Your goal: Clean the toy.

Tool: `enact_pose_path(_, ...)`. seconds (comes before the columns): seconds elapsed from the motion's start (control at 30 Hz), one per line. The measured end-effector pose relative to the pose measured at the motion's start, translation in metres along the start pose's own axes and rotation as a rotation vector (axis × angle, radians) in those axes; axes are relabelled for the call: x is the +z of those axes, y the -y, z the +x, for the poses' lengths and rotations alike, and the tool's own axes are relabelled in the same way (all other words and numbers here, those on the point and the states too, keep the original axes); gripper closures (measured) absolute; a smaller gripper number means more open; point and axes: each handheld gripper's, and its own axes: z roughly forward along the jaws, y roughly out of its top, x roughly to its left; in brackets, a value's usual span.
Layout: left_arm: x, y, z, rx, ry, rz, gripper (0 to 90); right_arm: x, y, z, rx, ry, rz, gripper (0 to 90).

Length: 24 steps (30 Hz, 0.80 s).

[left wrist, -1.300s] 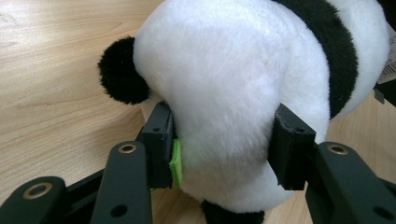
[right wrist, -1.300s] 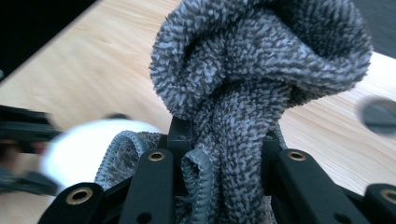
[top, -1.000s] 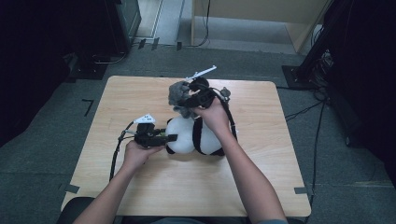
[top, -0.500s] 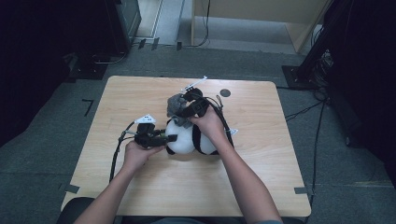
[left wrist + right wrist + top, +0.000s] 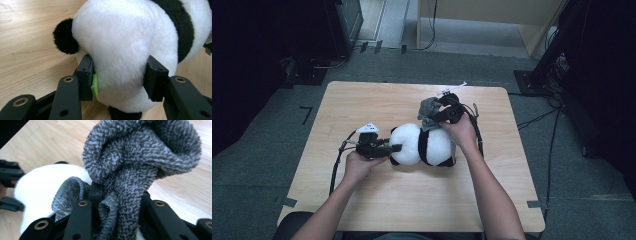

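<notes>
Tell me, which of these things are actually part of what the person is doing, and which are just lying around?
In use:
- plush panda, clamped at its head by the left gripper
- grey cloth, pinched in the right gripper

Just around:
- wooden table, bearing it all
- cables on the floor
- dark stand beside the table

No text, label, brand, number or sign can be read anywhere in these views.
</notes>
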Motion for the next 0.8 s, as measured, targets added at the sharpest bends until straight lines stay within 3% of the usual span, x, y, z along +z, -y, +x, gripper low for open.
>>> enact_pose_path(0.1, 0.000, 0.000, 0.000, 0.000, 0.001, -0.003, 50.4, -0.007, 0.006, -0.016, 0.037, 0.021, -0.019, 68.5)
enact_pose_path(0.2, 0.001, 0.000, 0.000, -0.006, 0.002, -0.011, 50.4, -0.006, 0.015, -0.031, 0.046, 0.008, -0.053, 68.1)
enact_pose_path(0.37, 0.001, 0.000, 0.000, -0.007, 0.001, -0.014, 50.5, 0.000, 0.028, -0.046, 0.117, 0.018, -0.092, 68.6)
enact_pose_path(0.5, 0.000, 0.001, 0.001, -0.003, 0.000, -0.013, 50.4, 0.004, 0.039, -0.059, 0.146, 0.099, -0.065, 69.2)
enact_pose_path(0.6, 0.000, 0.001, 0.002, -0.001, 0.001, -0.016, 50.3, 0.008, 0.051, -0.072, 0.202, 0.118, -0.026, 69.4)
enact_pose_path(0.73, 0.000, 0.001, 0.002, -0.003, 0.002, -0.015, 50.1, 0.008, 0.067, -0.084, 0.244, 0.121, -0.023, 69.4)
enact_pose_path(0.8, 0.000, 0.002, 0.002, -0.004, 0.004, -0.013, 50.1, 0.002, 0.069, -0.087, 0.246, 0.146, -0.017, 69.7)
